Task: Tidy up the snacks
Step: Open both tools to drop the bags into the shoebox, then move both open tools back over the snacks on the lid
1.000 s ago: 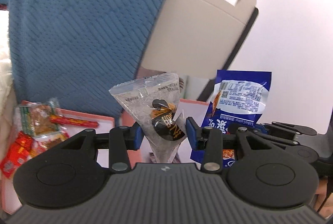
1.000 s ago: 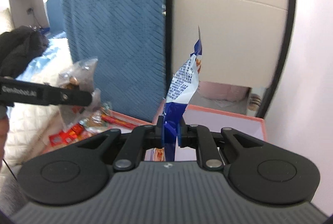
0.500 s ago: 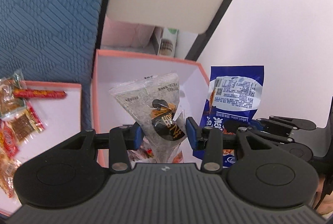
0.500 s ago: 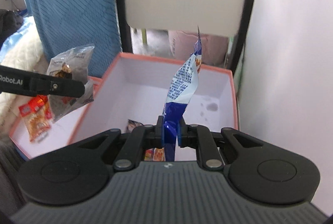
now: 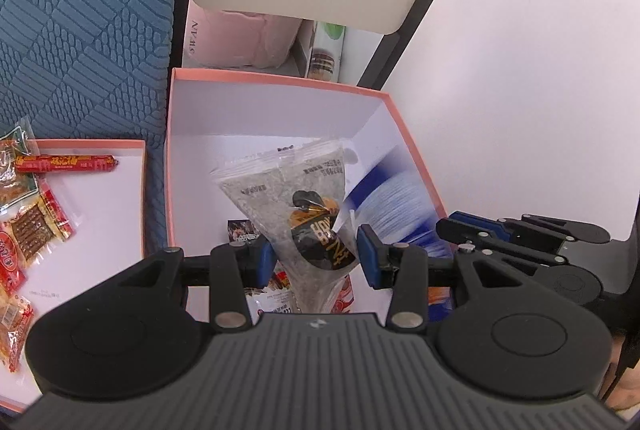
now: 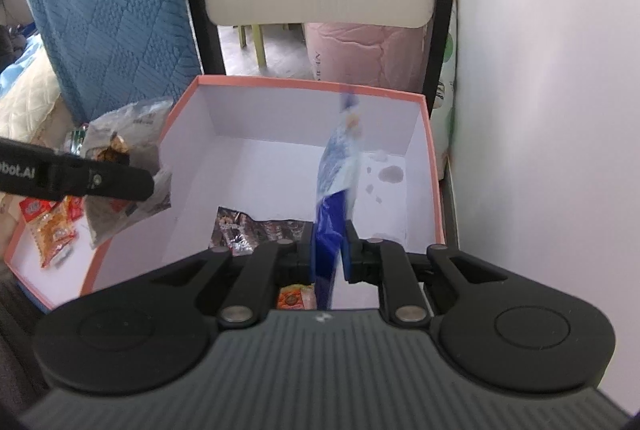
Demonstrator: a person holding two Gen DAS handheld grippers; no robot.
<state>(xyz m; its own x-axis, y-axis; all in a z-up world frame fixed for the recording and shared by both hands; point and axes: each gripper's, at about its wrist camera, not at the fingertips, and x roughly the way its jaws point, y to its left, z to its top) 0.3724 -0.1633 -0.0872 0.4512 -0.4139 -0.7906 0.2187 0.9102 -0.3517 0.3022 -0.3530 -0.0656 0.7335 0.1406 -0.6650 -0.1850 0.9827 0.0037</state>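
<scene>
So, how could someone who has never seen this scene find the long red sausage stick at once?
Start at the deep pink-rimmed box and look to the shallow tray lying left of it. The red sausage stick lies near the tray's far edge. Unlike the flat packets nearer on the tray, it is one slim red tube with yellow print.

Left tongs [image 5: 316,256] half-spread around something; right tongs [image 6: 328,256] gape narrowly.
</scene>
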